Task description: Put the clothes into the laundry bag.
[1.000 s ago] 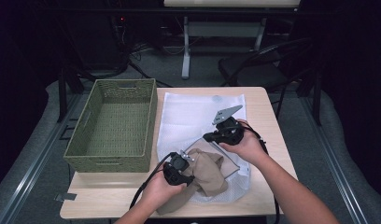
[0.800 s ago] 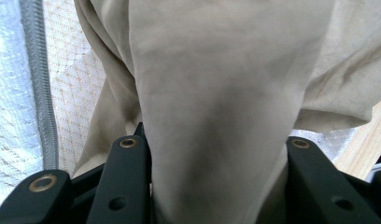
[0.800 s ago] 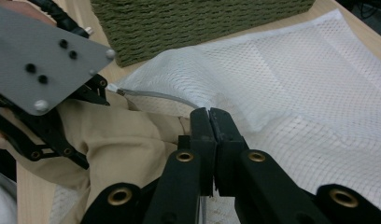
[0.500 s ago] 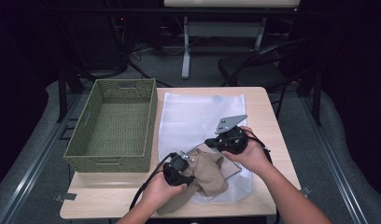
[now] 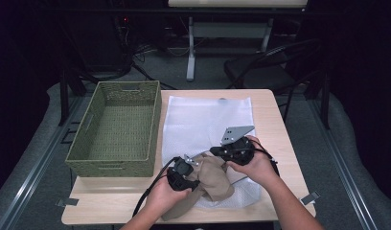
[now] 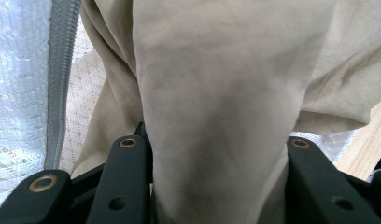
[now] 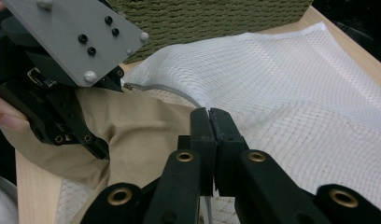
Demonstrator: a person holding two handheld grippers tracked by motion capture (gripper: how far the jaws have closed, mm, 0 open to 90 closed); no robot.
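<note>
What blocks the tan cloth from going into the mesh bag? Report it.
Nothing visible does. The left claw clamps the tan cloth right at the zip edge of the mesh bag, while the right claw pinches that edge, apparently lifting it open.

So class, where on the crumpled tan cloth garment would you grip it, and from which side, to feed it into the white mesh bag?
Grip the tan cloth garment at its bunched fold nearest the person, coming from the near table edge, as the left gripper does. That probably leaves its front end free to slide towards the white mesh bag and its grey zipper opening.
</note>
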